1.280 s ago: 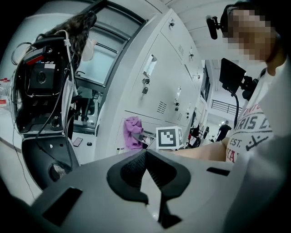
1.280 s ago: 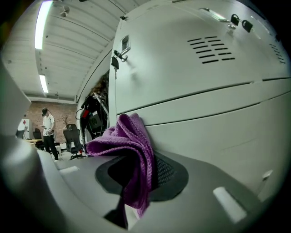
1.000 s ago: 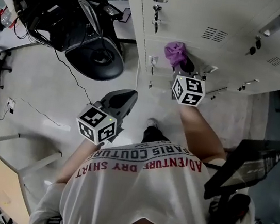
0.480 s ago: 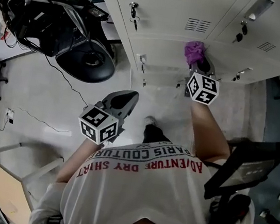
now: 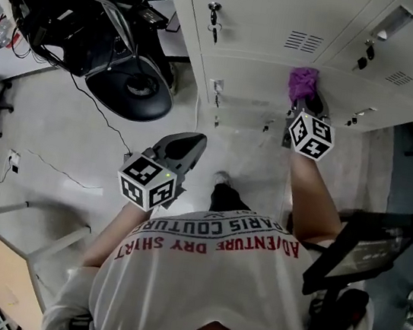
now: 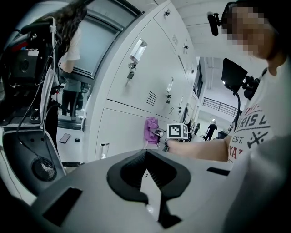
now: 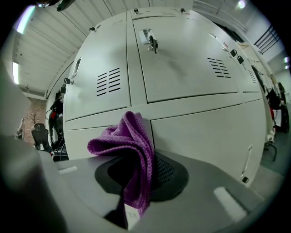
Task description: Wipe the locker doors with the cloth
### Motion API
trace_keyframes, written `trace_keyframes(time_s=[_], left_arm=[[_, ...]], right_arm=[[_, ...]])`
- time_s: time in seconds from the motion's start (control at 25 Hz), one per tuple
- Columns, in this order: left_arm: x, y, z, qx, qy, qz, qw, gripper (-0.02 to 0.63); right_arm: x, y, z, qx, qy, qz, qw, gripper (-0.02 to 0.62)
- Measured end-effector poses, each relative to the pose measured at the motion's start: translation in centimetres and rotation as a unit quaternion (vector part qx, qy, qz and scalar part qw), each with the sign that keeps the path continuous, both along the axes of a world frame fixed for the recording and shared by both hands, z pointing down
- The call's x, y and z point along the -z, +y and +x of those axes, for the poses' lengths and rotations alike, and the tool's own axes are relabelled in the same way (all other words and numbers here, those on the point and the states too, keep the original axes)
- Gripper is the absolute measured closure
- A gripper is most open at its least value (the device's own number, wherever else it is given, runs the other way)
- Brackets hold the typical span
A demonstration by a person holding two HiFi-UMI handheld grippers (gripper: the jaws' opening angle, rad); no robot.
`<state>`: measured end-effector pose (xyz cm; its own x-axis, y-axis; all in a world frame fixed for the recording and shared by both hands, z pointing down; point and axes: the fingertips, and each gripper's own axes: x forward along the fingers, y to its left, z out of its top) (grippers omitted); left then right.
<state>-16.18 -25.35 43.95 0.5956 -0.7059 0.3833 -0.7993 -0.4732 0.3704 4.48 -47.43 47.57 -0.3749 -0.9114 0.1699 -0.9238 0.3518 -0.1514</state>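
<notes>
My right hand-held gripper (image 5: 305, 104) is clamped on the purple cloth (image 5: 303, 83), which stands bunched up out of the jaws and sits right at the face of the locker doors (image 5: 266, 23), on the band where the upper and lower rows meet. In the right gripper view the cloth (image 7: 129, 145) covers the vertical seam between two lower doors. I cannot tell whether it is pressed flat on the metal or only just in front of it. My left hand-held gripper (image 5: 183, 146) hangs low by my body, well away from the lockers, its jaws drawn together with nothing between them. I judge the wipe to be under way on the lower door (image 7: 204, 136), with much of the bank not yet covered. What worries me is the grip: only a fold is pinched, so drag against the paint could tug the cloth loose and drop it to the floor. Because the cloth is wadded and not spread out, a hard push could also bring the bare jaw tips onto the door and scratch it. A loose corner could snag on the keyed latch (image 7: 150, 41) or the vent slots (image 7: 109, 82) as I sweep upward.
</notes>
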Motion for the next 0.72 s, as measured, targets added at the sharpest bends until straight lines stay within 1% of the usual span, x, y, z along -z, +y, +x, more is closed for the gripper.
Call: trace_keyframes(time_s=[0.12,0.28,0.4,0.52,0.64,0.72], left_arm=[[-0.2,0.3,-0.7,0.009,0.001,-0.005,0.9999,0.604],[-0.8,0.4,-2.0,0.024,-0.002,-0.010,0.9997,0.604],[-0.7,0.7,-3.6,0.042,-0.003,-0.008,0.9991,0.604],[-0.7,1.0,-5.1,0.061,-0.005,-0.008,0.9981,0.604],[-0.8,1.6,-6.6,0.081,-0.007,-0.011,0.9966,0.604],[-1.1,2.0,-7.6,0.094,-0.009,-0.015,0.9954,0.604]], right_arm=[[0.5,1.4,-1.8,0.024,-0.005,0.008,1.000,0.525],[1.0,4.0,-7.2,0.096,-0.014,0.022,0.995,0.525],[0.9,6.1,-12.3,0.156,-0.019,0.022,0.987,0.525],[0.1,7.8,-17.0,0.210,-0.011,0.019,0.977,0.525],[-1.7,8.7,-20.6,0.247,-0.002,0.003,0.969,0.525],[-3.2,8.8,-22.1,0.259,0.008,-0.008,0.966,0.525]])
